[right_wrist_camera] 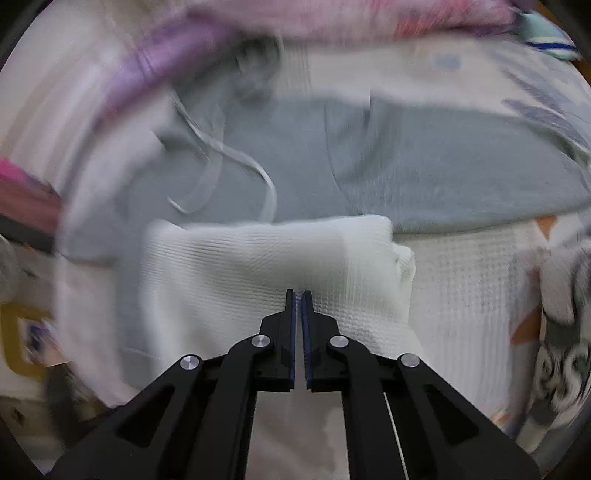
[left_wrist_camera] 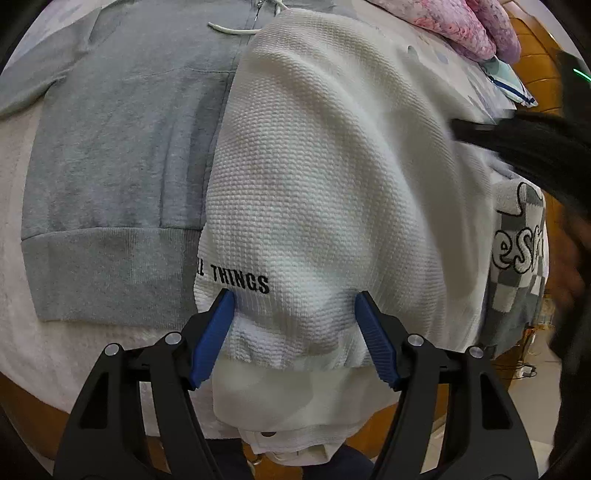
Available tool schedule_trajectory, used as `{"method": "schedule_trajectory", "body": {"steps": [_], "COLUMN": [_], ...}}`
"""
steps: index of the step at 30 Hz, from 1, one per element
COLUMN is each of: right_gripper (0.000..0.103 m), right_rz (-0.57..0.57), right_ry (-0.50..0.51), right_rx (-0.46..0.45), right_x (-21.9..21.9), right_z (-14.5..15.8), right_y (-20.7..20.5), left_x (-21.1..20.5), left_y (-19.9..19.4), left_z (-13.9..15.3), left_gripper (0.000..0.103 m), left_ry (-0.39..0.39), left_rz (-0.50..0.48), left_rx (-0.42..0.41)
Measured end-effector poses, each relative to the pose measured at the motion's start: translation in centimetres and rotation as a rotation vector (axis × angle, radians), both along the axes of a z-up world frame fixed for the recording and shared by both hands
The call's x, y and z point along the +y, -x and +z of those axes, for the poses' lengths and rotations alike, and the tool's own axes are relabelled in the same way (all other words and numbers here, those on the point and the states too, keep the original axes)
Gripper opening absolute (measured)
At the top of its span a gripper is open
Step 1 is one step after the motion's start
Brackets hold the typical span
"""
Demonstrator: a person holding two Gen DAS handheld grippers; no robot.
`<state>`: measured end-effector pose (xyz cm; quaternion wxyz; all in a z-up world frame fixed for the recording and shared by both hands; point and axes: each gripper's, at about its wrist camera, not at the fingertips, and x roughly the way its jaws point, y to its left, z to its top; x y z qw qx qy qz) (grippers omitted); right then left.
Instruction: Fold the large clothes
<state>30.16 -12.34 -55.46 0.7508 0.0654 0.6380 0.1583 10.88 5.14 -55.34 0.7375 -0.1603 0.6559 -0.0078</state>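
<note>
A: 2 words, "THINGS" and a cut-off "es", show only in the left wrist view.

B: There the left gripper (left_wrist_camera: pixel 295 301) stands wide over the white sweater's (left_wrist_camera: pixel 332 166) hem.

A: The right gripper (right_wrist_camera: pixel 299 295) is closed, sweater beyond its tips; whether it pinches cloth, unclear.

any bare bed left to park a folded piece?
One strip: bare white bedding below the grey hoodie hem, left of the white sweater. Elsewhere crowded: sweater overlaps hoodie, checkered garment to its right, pink blanket at far edge.
</note>
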Motion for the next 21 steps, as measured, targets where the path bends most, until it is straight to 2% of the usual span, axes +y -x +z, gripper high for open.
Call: {"method": "schedule_trajectory", "body": {"steps": [2, 10, 13, 15, 16, 19, 21], "right_gripper": [0.000, 0.000, 0.000, 0.006, 0.006, 0.006, 0.000], "right_rz": [-0.028, -0.163, -0.158, -0.147, -0.127, -0.066, -0.066], "right_ry": [-0.014, -0.147, -0.125, -0.085, -0.075, -0.084, -0.045], "right_rx": [0.054, 0.126, 0.105, 0.087, 0.106, 0.202, 0.240], "right_x": [-0.5, -3.1, -3.3, -3.7, -4.0, -3.9, -4.4], "right_z": [-2.3, -3.9, -1.1, 0.7, 1.5, 0.5, -1.9], "right_y": [-1.3, -2.5, -1.0, 0.5, 1.9, 4.7, 6.6], "left_x": [-0.4, 0.2, 1.5, 2.8, 3.2, 4.1, 4.7], "left_y": [0.2, 0.9, 1.2, 1.8, 2.1, 3.0, 3.7], "left_z": [-0.4, -0.6, -0.4, -0.1, 0.0, 0.0, -0.3], "left_gripper": [0.068, 0.069, 0.069, 0.069, 0.069, 0.069, 0.069], "left_ry": [0.007, 0.016, 0.053, 0.074, 0.074, 0.085, 0.105], "left_rz": [0.016, 0.012, 0.046, 0.084, 0.099, 0.123, 0.136], "left_rx": [-0.005, -0.026, -0.021, -0.019, -0.016, 0.006, 0.027]}}
